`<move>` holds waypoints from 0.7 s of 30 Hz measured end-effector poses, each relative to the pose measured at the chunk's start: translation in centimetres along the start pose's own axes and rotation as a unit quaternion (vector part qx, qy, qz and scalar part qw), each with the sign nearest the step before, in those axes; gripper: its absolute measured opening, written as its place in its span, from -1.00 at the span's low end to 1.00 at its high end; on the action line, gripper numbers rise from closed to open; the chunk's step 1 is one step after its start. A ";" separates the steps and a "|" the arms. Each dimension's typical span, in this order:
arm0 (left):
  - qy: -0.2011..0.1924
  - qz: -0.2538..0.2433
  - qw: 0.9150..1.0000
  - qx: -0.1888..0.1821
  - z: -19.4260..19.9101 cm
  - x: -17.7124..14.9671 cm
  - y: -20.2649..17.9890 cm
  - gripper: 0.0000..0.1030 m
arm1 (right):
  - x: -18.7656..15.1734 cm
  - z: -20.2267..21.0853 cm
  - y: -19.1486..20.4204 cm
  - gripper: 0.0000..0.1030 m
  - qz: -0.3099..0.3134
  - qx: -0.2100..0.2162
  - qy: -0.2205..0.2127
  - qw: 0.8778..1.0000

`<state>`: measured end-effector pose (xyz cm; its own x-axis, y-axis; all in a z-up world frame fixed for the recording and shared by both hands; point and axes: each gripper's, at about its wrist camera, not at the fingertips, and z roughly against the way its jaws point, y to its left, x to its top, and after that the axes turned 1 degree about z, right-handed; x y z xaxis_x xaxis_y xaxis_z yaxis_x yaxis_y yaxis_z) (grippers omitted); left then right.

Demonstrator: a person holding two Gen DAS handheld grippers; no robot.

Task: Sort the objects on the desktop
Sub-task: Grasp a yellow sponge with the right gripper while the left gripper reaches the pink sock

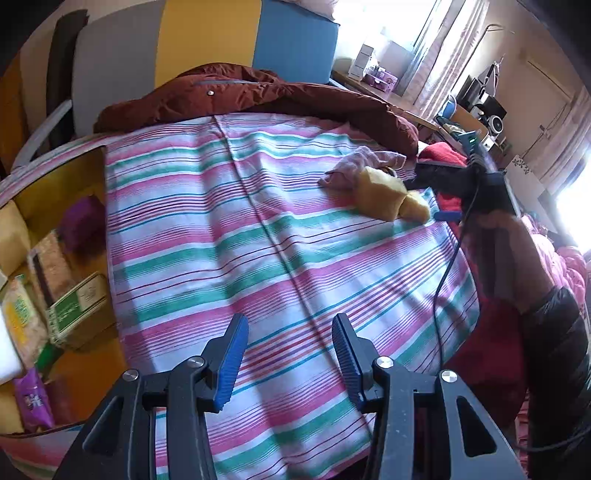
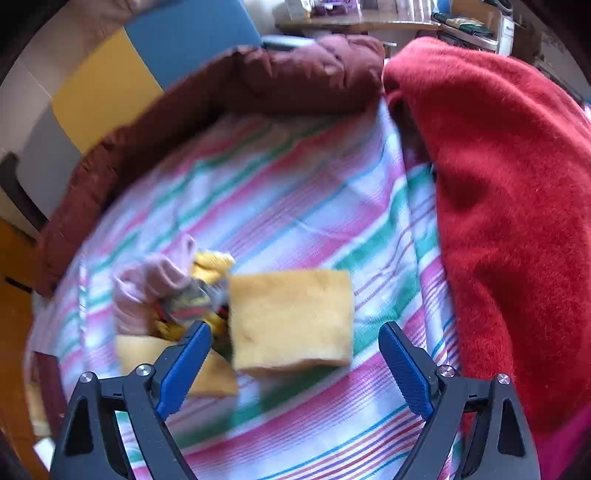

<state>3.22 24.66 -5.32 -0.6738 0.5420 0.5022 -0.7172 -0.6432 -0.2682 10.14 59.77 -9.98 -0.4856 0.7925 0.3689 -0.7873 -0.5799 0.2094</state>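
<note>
Sponges lie on the striped sheet point(image 2: 295, 206) beside a pink cloth point(image 2: 147, 284): the larger yellow sponge point(image 2: 291, 317) sits just ahead of the right gripper point(image 2: 295, 354), jaws apart and touching nothing; a smaller sponge point(image 2: 221, 376) lies by its left finger; the left gripper point(image 1: 290, 354) hangs over bare sheet, jaws apart and empty; a red blanket point(image 2: 509, 206) lies alongside.

Striped bedsheet point(image 1: 229, 229) covers bed; grey, yellow, blue panelled headboard point(image 1: 207, 40) behind. Desk point(image 1: 373, 86) under bright curtained window point(image 1: 399, 22). Sunlight strong at right.
</note>
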 end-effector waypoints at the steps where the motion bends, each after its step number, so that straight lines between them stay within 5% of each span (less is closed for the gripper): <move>1: -0.001 -0.002 1.000 -0.002 -0.1 0.1 -0.2 -0.10 | 0.0 -0.3 0.0 0.61 0.008 -0.005 0.006 1.000; 2: -0.001 -0.005 1.000 -0.003 -0.3 0.3 -0.5 -0.10 | -0.1 -0.5 0.1 0.31 0.013 -0.007 0.011 1.000; 3: 0.000 -0.007 1.000 -0.004 -0.5 0.6 -0.7 -0.10 | -0.2 -0.5 0.1 0.25 0.016 0.001 0.013 1.000; 15: 0.004 -0.004 1.000 0.000 -3.2 3.5 -2.4 -0.10 | 0.0 2.5 -2.3 0.21 -0.048 0.005 -0.049 0.998; 21: 0.016 -0.007 1.000 -0.003 -5.3 4.8 -3.9 -0.10 | -0.1 2.4 -3.0 0.22 -0.065 0.019 -0.041 0.997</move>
<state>1.84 32.57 -6.22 -0.6691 0.5677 0.4796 -0.7274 -0.6325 -0.2661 13.49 60.99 -8.48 -0.3462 0.8447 0.4081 -0.8262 -0.4806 0.2940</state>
